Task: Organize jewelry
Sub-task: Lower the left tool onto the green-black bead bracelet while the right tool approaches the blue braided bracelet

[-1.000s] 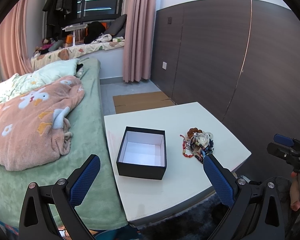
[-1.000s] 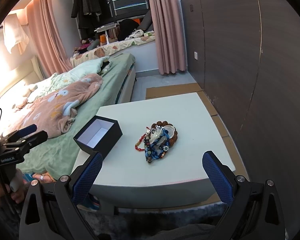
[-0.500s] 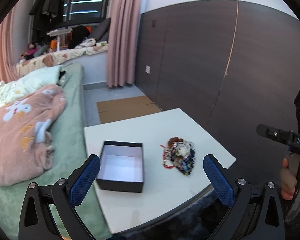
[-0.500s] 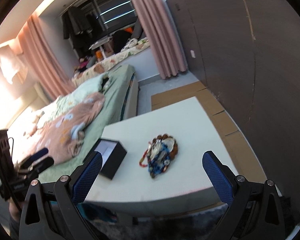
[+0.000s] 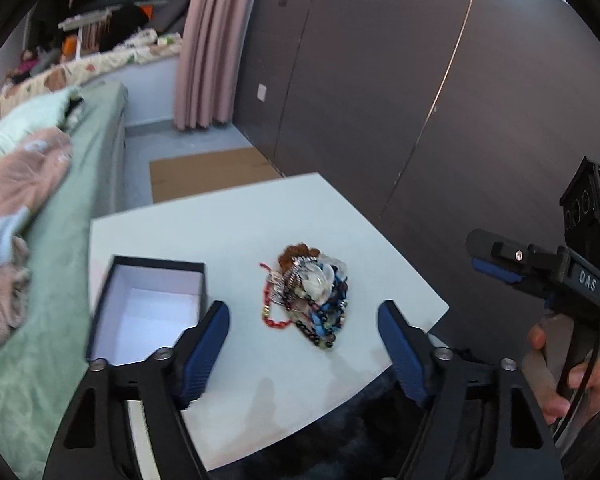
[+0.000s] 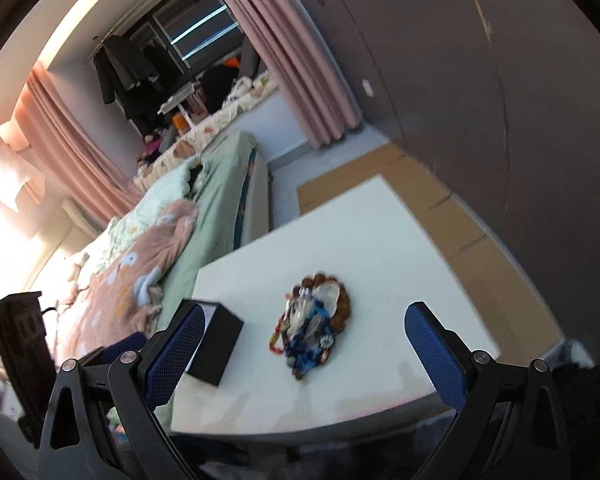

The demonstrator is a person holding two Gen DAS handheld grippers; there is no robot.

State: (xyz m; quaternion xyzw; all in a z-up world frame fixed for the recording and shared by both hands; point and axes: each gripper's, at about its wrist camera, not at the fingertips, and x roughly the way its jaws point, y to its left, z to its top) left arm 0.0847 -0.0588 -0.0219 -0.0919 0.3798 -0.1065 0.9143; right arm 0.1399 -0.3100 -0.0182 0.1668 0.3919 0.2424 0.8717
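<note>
Fingers (image 5: 204, 352) of the left gripper (image 5: 304, 348) stand wide apart with nothing between them, above the near part of the white table (image 5: 228, 232). Just past the left finger sits the black box (image 5: 148, 308), lidless, its white inside showing bare; the finger's tip overlaps the box's near right corner in this view, though whether they touch cannot be told. Ahead and between the fingers lies the jewelry pile (image 5: 308, 296), a tangle of red, blue, dark and brown beads with clear and silvery bits, a little apart from the box on its right. Far to the right, off the table's edge, the right gripper (image 5: 496, 264) hangs in the air, gripped by a hand (image 5: 572, 376). From the right wrist, the right gripper (image 6: 304, 344) is also spread wide and holds nothing; the pile (image 6: 314, 328) lies ahead between its fingers, and the box (image 6: 216, 344) shows just beyond its left finger (image 6: 176, 352), partly hidden by it. Nothing stands between either tool and the pile. Left of the table runs the bed (image 5: 52, 272) with a green sheet and a pink blanket (image 5: 8, 208). Beyond the table, cardboard (image 5: 208, 172) lies on the floor by the dark wall (image 5: 380, 92). Farther back hang pink curtains (image 5: 208, 52), with a cluttered window seat (image 6: 204, 128) and dark clothes (image 6: 120, 68) by the window.
</note>
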